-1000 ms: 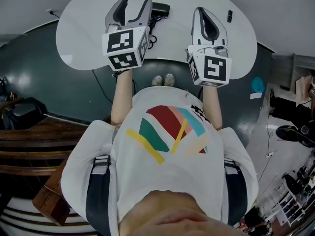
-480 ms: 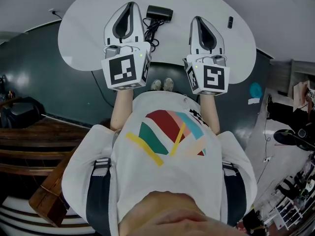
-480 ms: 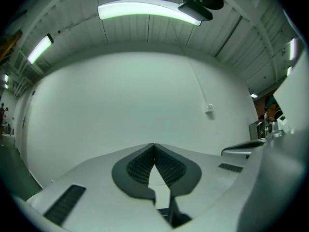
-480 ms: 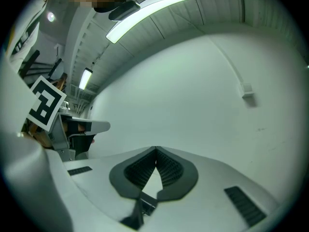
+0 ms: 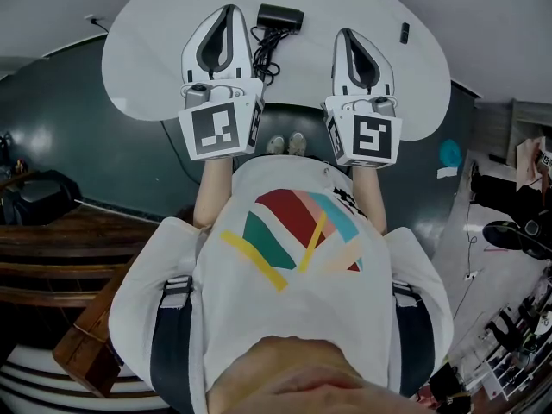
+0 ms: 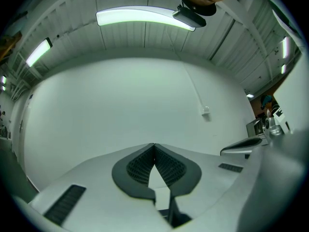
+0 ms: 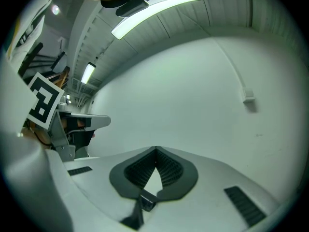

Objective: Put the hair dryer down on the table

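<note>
We're in what looks like a workroom or recording studio: a white rounded counter on a dark painted floor, a bare white wall ahead, a strip light on the ribbed ceiling, wooden steps at eight o'clock, cluttered gear at four o'clock.

Left gripper: we see jaws together, nothing between.
Right gripper: likewise.
Forearms: extended forward, seemingly parallel.
</note>
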